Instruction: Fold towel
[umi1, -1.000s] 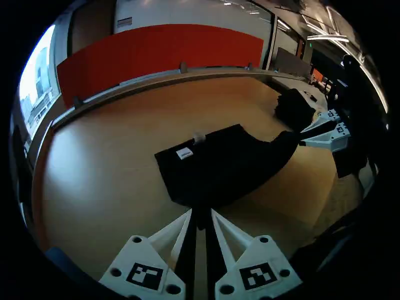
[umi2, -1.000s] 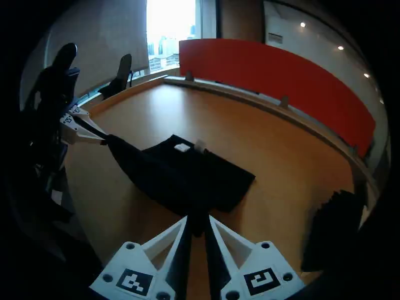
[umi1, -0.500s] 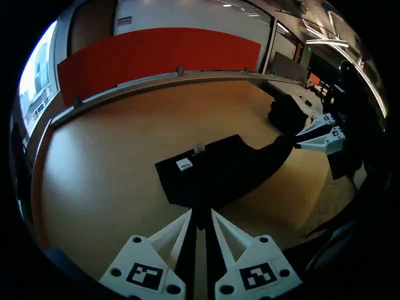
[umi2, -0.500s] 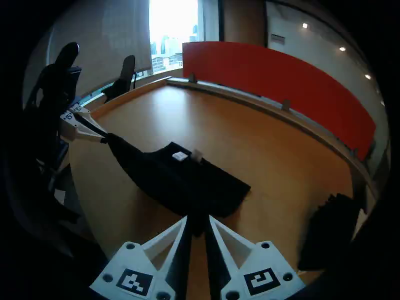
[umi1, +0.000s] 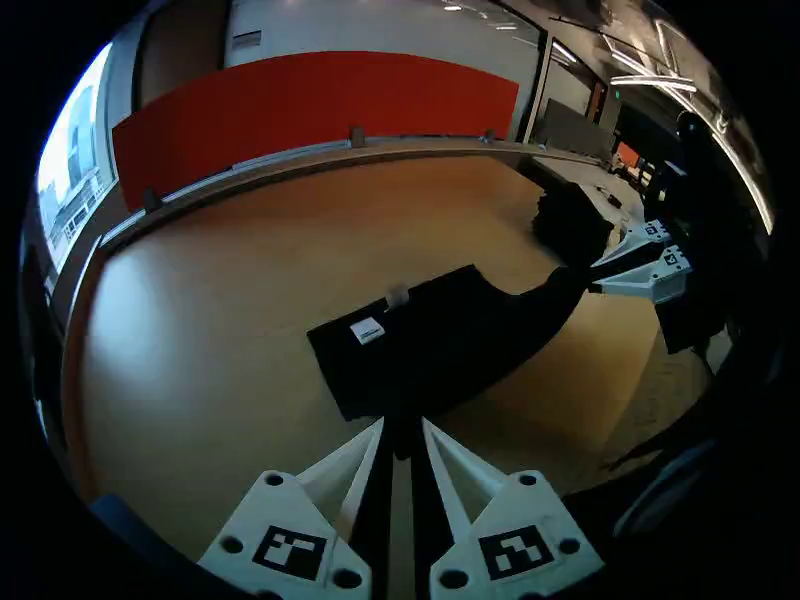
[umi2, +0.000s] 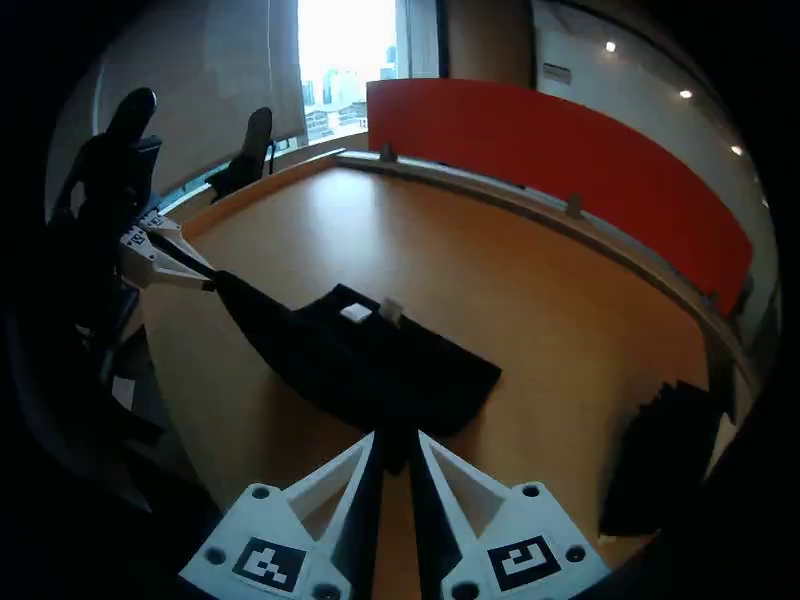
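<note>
Left gripper (umi1: 402, 445) pinches one near corner of the black towel (umi1: 450, 340); right gripper (umi2: 398, 452) pinches the other, each with fingers pressed together on the cloth. Beyond them the towel's far part lies flat on the wooden tabletop (umi1: 220, 300), a white tag (umi1: 367, 330) facing up.

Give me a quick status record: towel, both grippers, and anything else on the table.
towel: black towel, far part flat on the table, near edge lifted off it
tag: white tag on the towel's upper face, by its far edge
left gripper: left gripper, fingers closed on one near corner
right gripper: right gripper, fingers closed on the other near corner
fold: held edge raised, not yet laid over
other items: dark cloth pile, apart from the towel
</note>
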